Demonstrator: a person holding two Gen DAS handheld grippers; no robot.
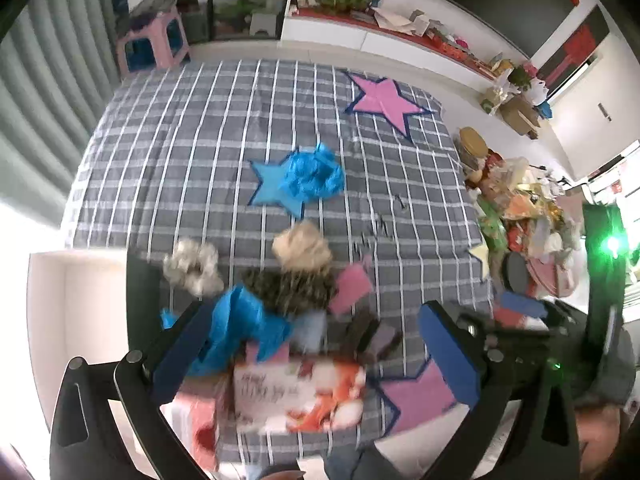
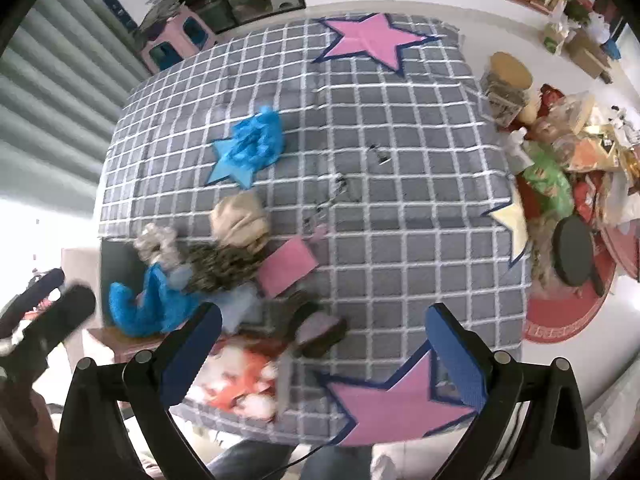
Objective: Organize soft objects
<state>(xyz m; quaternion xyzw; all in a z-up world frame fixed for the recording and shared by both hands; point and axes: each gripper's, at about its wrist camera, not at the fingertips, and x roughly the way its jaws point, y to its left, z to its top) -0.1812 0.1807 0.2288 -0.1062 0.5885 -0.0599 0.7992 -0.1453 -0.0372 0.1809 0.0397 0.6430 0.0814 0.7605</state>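
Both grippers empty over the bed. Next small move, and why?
Probably ease the left gripper down toward the blue fluffy item beside its left finger. Both sets of jaws stand wide open with nothing held; the right gripper sits over bare checked blanket, while the soft pile lies nearest the left.

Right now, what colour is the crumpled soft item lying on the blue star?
Bright blue crumpled item, matching the star; clearest in the left wrist view.

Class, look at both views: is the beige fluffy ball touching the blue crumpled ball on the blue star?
Apart. The right wrist view shows checked blanket between the beige ball and the blue ball.
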